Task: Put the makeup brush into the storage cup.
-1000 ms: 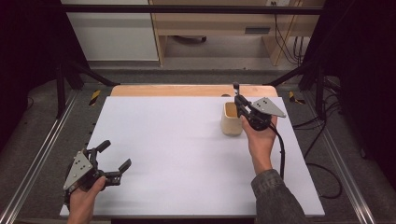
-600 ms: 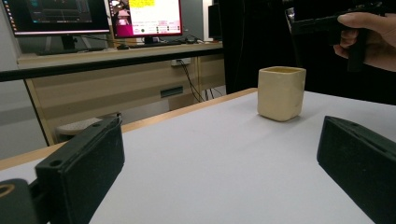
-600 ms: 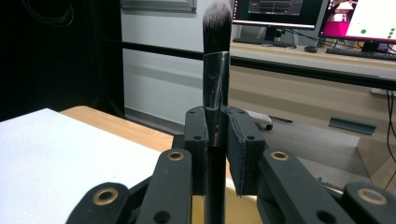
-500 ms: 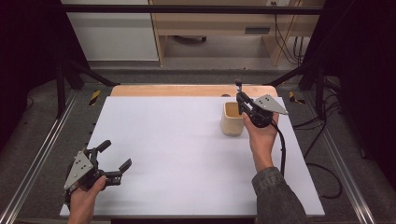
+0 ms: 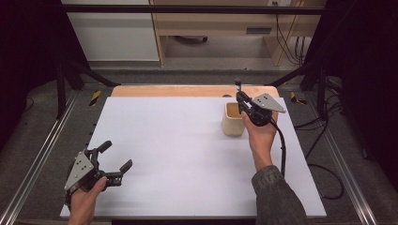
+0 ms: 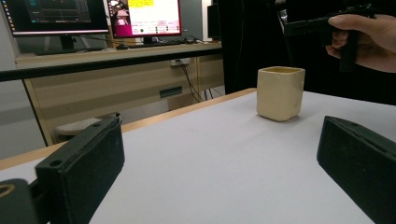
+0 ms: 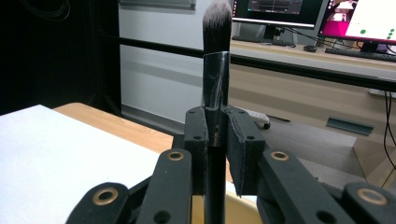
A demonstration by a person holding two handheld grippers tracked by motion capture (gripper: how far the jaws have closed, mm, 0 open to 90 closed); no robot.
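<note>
Cream-coloured cup [image 5: 233, 119] stands on the white bench [image 5: 178, 154], just beside and below the right gripper [image 5: 240, 96], whose jaws are clamped on a black makeup brush [image 7: 215, 93] held upright, bristles up. Well apart, the left gripper [image 5: 115, 161] rests wide open, holding nothing.

Black makeup brush [image 7: 216, 56], bristles up, upright just above the cream square cup [image 5: 233, 119].
</note>
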